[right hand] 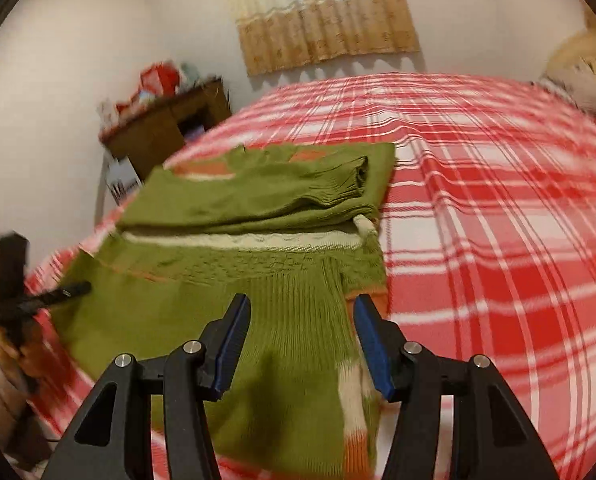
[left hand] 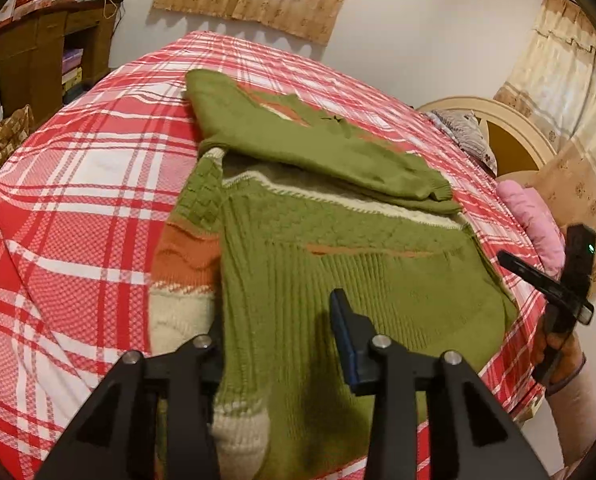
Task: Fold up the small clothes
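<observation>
A small green knitted sweater point(left hand: 337, 264) with orange and cream bands lies on the red plaid bed point(left hand: 78, 200). Its sleeves are folded across the upper body. My left gripper point(left hand: 278, 320) is open, low over the sweater's lower part; its left finger is hidden behind a fold of the knit. The other gripper point(left hand: 569, 280) shows at the bed's right edge, held by a hand. In the right wrist view the sweater point(right hand: 258, 280) lies just ahead, and my right gripper point(right hand: 301, 320) is open above its ribbed lower body, holding nothing.
A wooden desk point(left hand: 46, 52) with boxes stands beyond the bed's far left corner. A pink pillow point(left hand: 533, 220) and a patterned pillow point(left hand: 465, 132) lie by the cream headboard point(left hand: 509, 124). Curtains hang on the wall. The right wrist view is motion-blurred.
</observation>
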`<move>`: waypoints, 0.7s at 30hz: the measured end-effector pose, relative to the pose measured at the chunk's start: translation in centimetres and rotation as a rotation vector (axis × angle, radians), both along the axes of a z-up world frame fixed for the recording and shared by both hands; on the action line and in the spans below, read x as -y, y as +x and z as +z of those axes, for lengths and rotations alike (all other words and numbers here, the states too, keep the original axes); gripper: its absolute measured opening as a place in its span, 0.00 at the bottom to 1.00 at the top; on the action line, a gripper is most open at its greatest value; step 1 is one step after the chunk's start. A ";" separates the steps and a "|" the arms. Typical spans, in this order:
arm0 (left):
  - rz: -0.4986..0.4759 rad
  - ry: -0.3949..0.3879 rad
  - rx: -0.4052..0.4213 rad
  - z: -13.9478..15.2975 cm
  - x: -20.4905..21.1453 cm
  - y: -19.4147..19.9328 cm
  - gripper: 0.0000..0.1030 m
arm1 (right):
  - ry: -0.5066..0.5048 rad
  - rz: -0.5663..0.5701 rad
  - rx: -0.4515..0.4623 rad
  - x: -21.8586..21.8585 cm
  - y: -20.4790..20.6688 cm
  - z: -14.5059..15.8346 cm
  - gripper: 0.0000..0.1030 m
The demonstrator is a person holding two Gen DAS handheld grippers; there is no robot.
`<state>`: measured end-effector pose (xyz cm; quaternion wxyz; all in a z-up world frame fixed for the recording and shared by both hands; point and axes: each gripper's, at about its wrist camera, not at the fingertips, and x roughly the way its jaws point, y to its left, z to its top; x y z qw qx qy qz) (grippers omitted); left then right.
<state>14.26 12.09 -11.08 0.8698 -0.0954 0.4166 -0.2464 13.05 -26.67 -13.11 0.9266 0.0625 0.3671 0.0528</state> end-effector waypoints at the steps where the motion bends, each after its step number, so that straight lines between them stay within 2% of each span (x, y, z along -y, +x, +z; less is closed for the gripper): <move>1: -0.001 0.009 0.005 0.0 0.2 -0.1 0.39 | -0.025 0.006 -0.029 -0.4 1.0 -0.8 0.53; 3: 0.001 0.026 0.023 0.1 0.3 -0.3 0.39 | -0.054 0.036 -0.088 -1.0 2.2 -2.3 0.53; 4: 0.003 0.035 0.033 0.1 0.4 -0.4 0.37 | -0.086 0.046 -0.065 -1.4 2.2 -2.5 0.53; 5: 0.007 0.056 0.047 0.0 0.6 -0.6 0.32 | -0.105 0.057 -0.040 -1.6 1.9 -2.4 0.48; 6: 0.012 0.093 0.065 0.0 0.8 -0.8 0.14 | -0.102 0.071 -0.038 -1.8 1.8 -2.4 0.28; 8: 0.016 0.112 0.081 -0.1 0.9 -1.1 0.06 | -0.088 0.064 -0.032 -1.6 1.2 -2.0 0.13; 13: 0.055 0.066 0.119 1.3 0.1 -2.0 0.05 | -0.037 0.039 0.025 -1.2 -1.0 0.0 0.10; 15: 0.054 0.037 0.146 2.4 -0.2 -2.4 0.05 | -0.016 0.037 0.074 -0.9 -1.9 2.1 0.10; 21: 0.055 -0.028 0.182 5.5 0.4 -0.8 0.05 | -0.018 0.054 0.169 -1.9 -1.5 6.6 0.10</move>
